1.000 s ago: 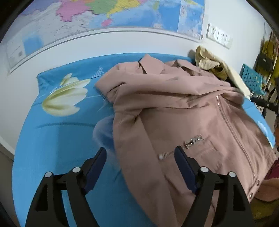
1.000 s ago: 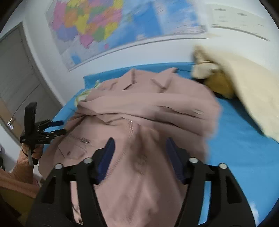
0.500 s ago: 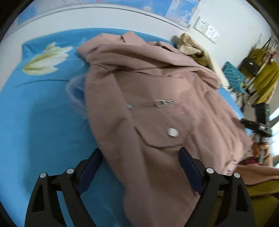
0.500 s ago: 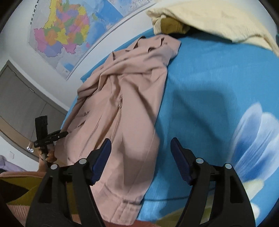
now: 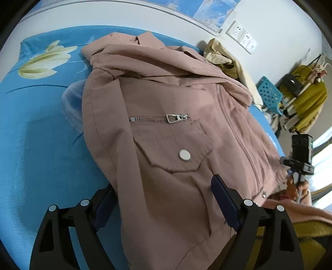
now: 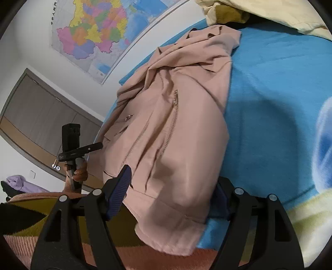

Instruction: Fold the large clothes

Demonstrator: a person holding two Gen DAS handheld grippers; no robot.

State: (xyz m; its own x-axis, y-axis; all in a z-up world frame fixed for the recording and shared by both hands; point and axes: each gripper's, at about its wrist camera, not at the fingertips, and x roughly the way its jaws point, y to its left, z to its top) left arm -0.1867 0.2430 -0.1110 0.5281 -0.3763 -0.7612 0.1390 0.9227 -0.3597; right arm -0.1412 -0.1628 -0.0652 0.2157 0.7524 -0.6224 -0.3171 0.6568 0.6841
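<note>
A dusty-pink zip jacket (image 5: 166,116) lies front up on a blue bed sheet (image 5: 41,135), its sleeves folded across the chest. My left gripper (image 5: 164,199) is open, its jaws wide on either side of the jacket's left hem corner. The jacket also shows in the right wrist view (image 6: 176,128). My right gripper (image 6: 172,193) is open, jaws spread around the right hem corner at the bed's near edge. Neither holds cloth.
A cream and mustard pile of clothes (image 5: 224,56) lies at the far right of the bed; it also shows in the right wrist view (image 6: 259,10). A teal basket (image 5: 269,95) and a clothes rack (image 5: 305,99) stand beyond. A wall map (image 6: 99,31) hangs behind.
Both grippers have come down and closer to the jacket's hem. Each now straddles a bottom corner. The jacket itself has not moved.
</note>
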